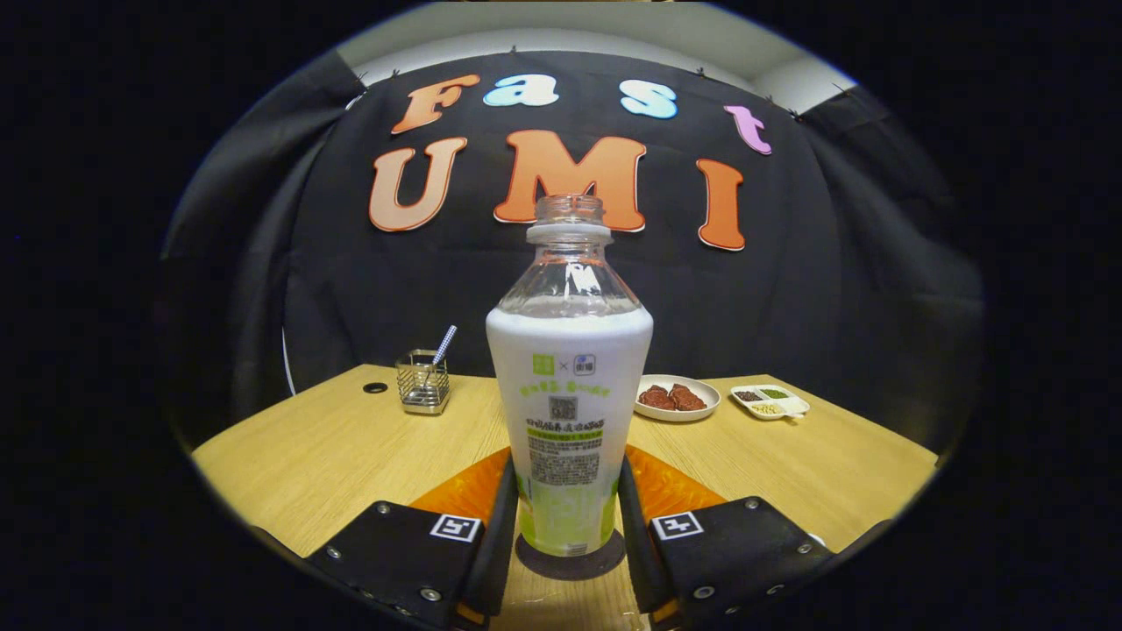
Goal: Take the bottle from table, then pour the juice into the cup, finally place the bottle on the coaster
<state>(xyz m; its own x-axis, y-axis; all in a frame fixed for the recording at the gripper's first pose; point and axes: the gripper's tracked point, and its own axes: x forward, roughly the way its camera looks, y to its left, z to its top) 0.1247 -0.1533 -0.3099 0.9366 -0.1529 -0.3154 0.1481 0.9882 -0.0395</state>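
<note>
The bottle (568, 412) stands upright on a dark round coaster (570, 561) on the bench (351, 456), uncapped and mostly full of white juice. The hand-held gripper (568, 535) flanks its lower body; whether the fingers press it I cannot tell. No cup can be made out, so this looks like either the very start or the final placing.

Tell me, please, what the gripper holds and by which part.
The gripper holds the uncapped bottle by its lower body, one finger pressing each side, its base on the dark coaster.
</note>
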